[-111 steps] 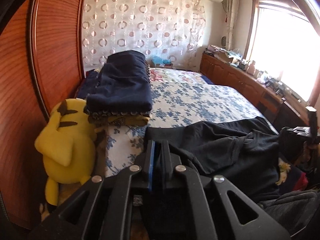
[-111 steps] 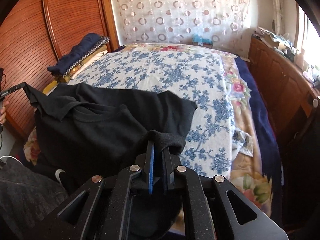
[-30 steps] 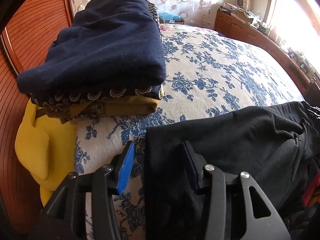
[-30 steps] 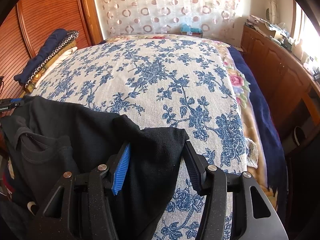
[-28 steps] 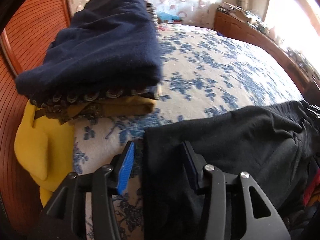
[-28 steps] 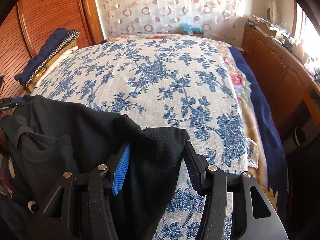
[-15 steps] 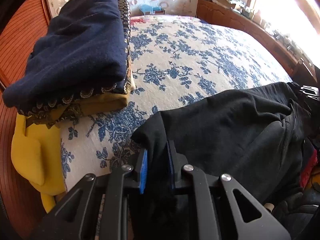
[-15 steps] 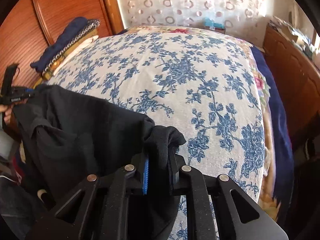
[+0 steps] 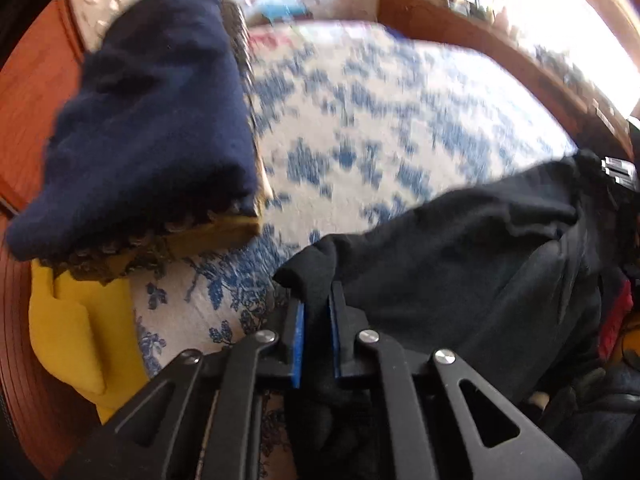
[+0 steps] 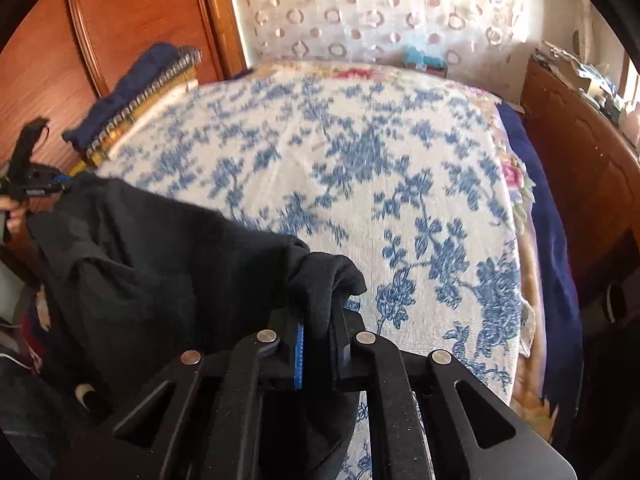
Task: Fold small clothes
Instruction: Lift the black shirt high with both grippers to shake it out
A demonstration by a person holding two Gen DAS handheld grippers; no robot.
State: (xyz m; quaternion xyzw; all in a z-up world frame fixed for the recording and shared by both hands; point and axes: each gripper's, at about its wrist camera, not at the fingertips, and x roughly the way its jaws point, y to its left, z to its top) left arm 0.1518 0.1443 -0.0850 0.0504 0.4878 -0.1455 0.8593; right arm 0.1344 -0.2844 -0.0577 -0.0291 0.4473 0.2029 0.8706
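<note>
A black garment (image 9: pixel 460 260) hangs stretched between my two grippers over the near edge of the bed (image 9: pixel 380 120). My left gripper (image 9: pixel 316 304) pinches one bunched corner of it between the blue pads, its jaws still closing. In the right wrist view the black garment (image 10: pixel 160 260) sags to the left, and my right gripper (image 10: pixel 320 320) is shut on its other bunched corner. The left gripper (image 10: pixel 32 184) shows at the far left edge of that view, held by a hand.
A folded navy stack (image 9: pixel 152 120) lies on the bed's left side above a yellow plush toy (image 9: pixel 72 320). The blue-flowered bedspread (image 10: pixel 360 160) stretches ahead. Wooden panels (image 10: pixel 132 12) stand at the left, a wooden cabinet (image 10: pixel 580 140) at the right.
Both grippers went from open around the garment's corners to closed on them. The left one then lifted slightly, and the cloth now bunches above each pair of pads.
</note>
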